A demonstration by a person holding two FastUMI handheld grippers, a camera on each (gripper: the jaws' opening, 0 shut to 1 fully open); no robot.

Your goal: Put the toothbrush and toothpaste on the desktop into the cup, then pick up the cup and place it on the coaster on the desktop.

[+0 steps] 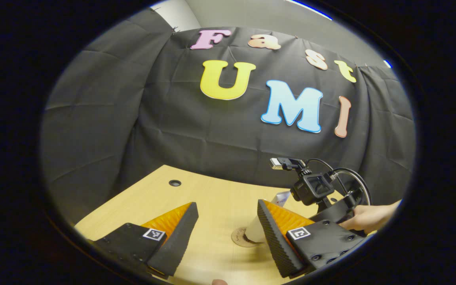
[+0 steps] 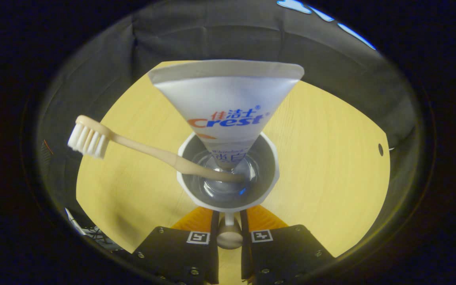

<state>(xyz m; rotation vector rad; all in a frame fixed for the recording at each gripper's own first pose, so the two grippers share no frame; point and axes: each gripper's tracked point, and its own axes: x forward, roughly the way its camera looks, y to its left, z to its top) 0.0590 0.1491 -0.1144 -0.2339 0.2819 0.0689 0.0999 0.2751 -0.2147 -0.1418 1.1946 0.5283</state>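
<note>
While the right tongs pinched the cup's handle, toothbrush and toothpaste stood inside; the left tongs hovered spread near the coaster.

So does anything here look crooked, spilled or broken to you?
Nothing looks spilled or broken. The toothbrush leans far out over the rim of the cup, bristles hanging to one side, while the toothpaste tube stands cap-down inside. The right tool is closed on the cup's handle, and the cup sits on the coaster.

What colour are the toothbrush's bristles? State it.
White bristles on a beige toothbrush, which stands in the cup; they show best in the right gripper view.
</note>
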